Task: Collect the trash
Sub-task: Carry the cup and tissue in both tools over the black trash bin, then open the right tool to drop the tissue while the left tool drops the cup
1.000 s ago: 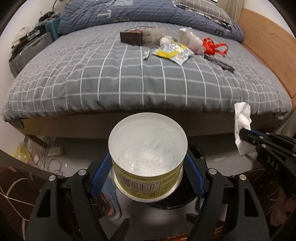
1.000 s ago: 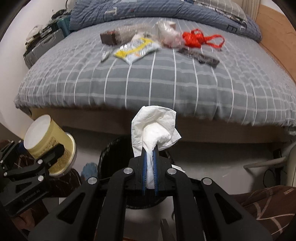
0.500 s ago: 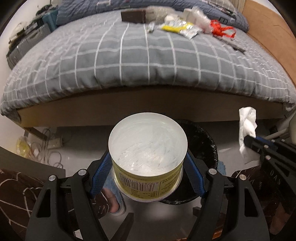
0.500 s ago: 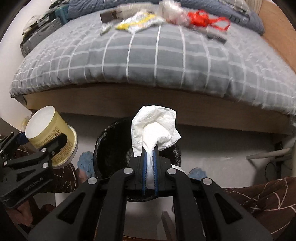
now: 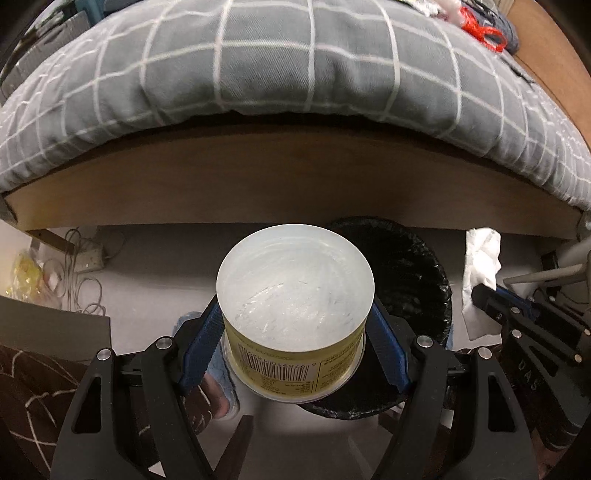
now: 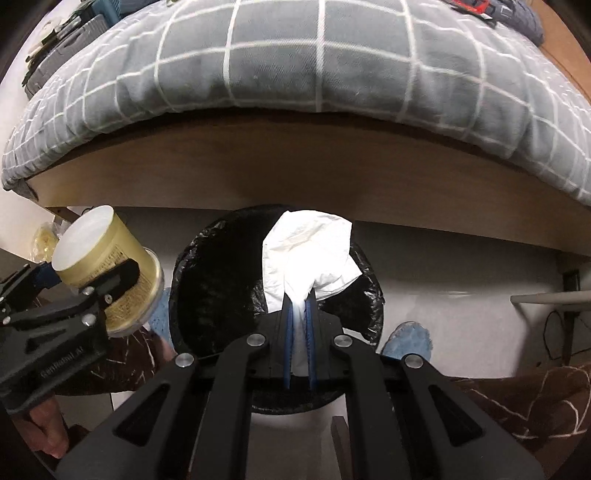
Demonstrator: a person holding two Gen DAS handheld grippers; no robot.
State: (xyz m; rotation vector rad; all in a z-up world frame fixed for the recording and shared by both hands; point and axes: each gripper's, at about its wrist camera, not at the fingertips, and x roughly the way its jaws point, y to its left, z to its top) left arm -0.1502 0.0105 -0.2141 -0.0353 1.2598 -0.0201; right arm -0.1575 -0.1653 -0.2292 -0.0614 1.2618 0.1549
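Note:
My left gripper is shut on a round yellow tub with a white base and a barcode label, its blue pads pressed on both sides. The tub hangs over the left rim of a bin lined with a black bag. My right gripper is shut on a crumpled white tissue, held directly above the black bin. The tub and the left gripper show at the left of the right wrist view. The tissue and the right gripper show at the right of the left wrist view.
A bed with a grey checked cover and a wooden frame rises just behind the bin. A red string lies on the bed's far side. Cables and a power strip lie on the floor at left. Feet in blue slippers stand beside the bin.
Both grippers have sunk toward the floor and tipped downward. The bin has grown larger under them, and the trash on the bed has slid out of sight. Both grips are unchanged.

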